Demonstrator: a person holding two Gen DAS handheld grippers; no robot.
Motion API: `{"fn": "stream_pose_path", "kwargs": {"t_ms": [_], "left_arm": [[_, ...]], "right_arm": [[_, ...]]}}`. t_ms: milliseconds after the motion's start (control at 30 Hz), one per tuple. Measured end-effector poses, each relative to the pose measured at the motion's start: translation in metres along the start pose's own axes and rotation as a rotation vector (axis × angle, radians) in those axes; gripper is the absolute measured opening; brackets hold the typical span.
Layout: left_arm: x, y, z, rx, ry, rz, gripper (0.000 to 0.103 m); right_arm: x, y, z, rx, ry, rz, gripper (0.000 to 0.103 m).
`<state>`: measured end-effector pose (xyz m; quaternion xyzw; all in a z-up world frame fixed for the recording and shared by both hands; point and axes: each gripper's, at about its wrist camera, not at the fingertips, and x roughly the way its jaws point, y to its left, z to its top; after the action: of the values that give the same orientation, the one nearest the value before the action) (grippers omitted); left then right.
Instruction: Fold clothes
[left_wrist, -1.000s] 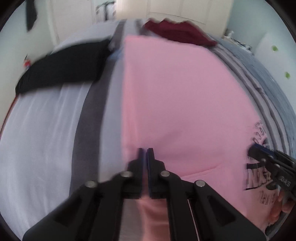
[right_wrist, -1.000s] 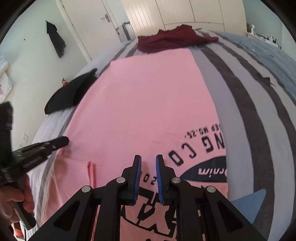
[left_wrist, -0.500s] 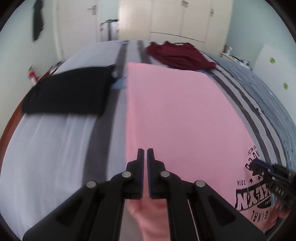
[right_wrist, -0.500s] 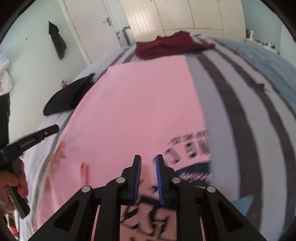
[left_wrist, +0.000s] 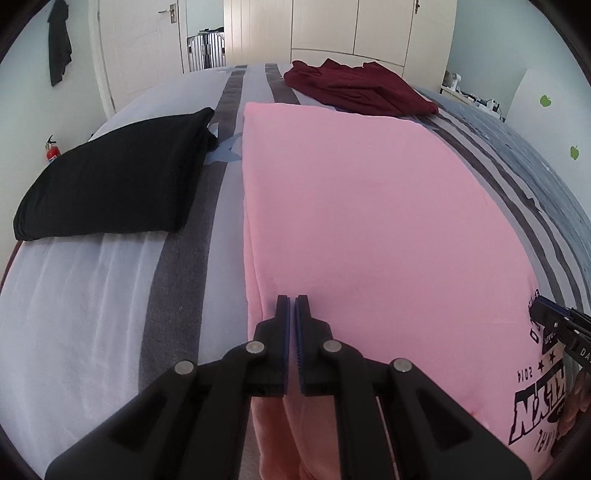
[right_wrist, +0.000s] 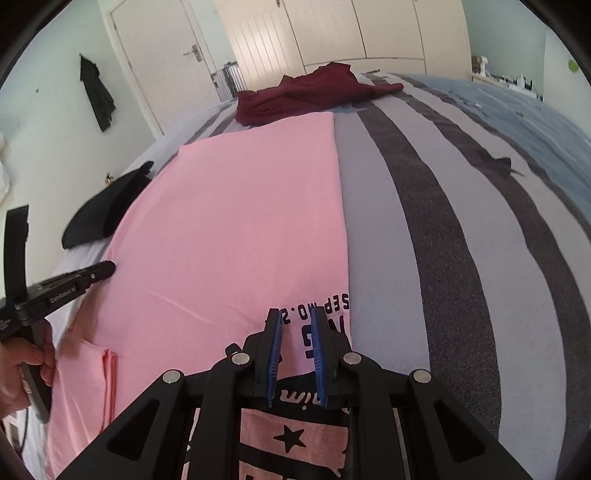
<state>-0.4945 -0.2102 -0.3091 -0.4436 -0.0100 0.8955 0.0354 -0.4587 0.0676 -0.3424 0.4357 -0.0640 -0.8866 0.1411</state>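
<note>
matt pink cloth shirt (left_wrist: 369, 221)

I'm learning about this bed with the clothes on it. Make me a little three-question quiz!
1. True or false: the pink T-shirt lies spread on the striped bed.
2. Which garment lies farthest away? A) black garment B) dark red garment C) pink T-shirt
3. Fill in: the left gripper has its jaws ____.

Key: 1 true; 2 B; 3 shut
</note>
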Motion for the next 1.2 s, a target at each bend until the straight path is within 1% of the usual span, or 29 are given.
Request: {"fn": "stream_pose_path", "kwargs": {"t_ms": [67,167,267,467,567,633,700,800,933,1067,1133,1200], "left_arm": [[-0.017,0.004,0.000,-0.038,-0.020,0.008,0.004],[-0.054,0.005,-0.012,-0.046,-0.067,-0.008,0.004],[-0.091,0.000,-0.042,-0.025,-0.060,-0.025,0.004],[-0.144,-0.019,-0.116,0.016,-0.016,-0.035,0.004],[-0.147,-0.027,-0.148,0.024,0.025,-0.020,0.004],[-0.135,-0.025,-0.163,-0.008,0.066,-0.018,0.004],[-0.126,-0.022,-0.176,-0.021,0.071,-0.003,0.004],[-0.130,-0.023,-0.179,-0.032,0.051,0.007,0.004],[-0.136,-0.022,-0.183,-0.064,0.075,0.010,0.004],[-0.147,-0.025,-0.185,-0.048,0.091,0.017,0.004],[-0.146,-0.025,-0.171,-0.052,0.064,0.005,0.004],[-0.143,-0.025,-0.152,-0.054,0.027,-0.007,0.004]], "right_arm": [[-0.006,0.005,0.002,-0.025,0.005,-0.016,0.015],[-0.025,0.012,-0.001,-0.053,-0.005,-0.010,0.015],[-0.050,0.023,-0.013,-0.092,-0.012,0.018,0.015],[-0.090,0.042,-0.060,-0.117,0.023,0.064,0.015],[-0.097,0.044,-0.081,-0.129,0.047,0.066,0.015],[-0.093,0.041,-0.093,-0.111,0.083,0.067,0.015],[-0.089,0.039,-0.104,-0.113,0.102,0.058,0.015],[-0.091,0.036,-0.116,-0.139,0.101,0.070,0.015],[-0.097,0.035,-0.122,-0.138,0.105,0.070,0.015],[-0.104,0.035,-0.126,-0.128,0.118,0.058,0.015],[-0.109,0.039,-0.123,-0.129,0.115,0.055,0.015],[-0.112,0.040,-0.114,-0.127,0.092,0.060,0.015]]}}
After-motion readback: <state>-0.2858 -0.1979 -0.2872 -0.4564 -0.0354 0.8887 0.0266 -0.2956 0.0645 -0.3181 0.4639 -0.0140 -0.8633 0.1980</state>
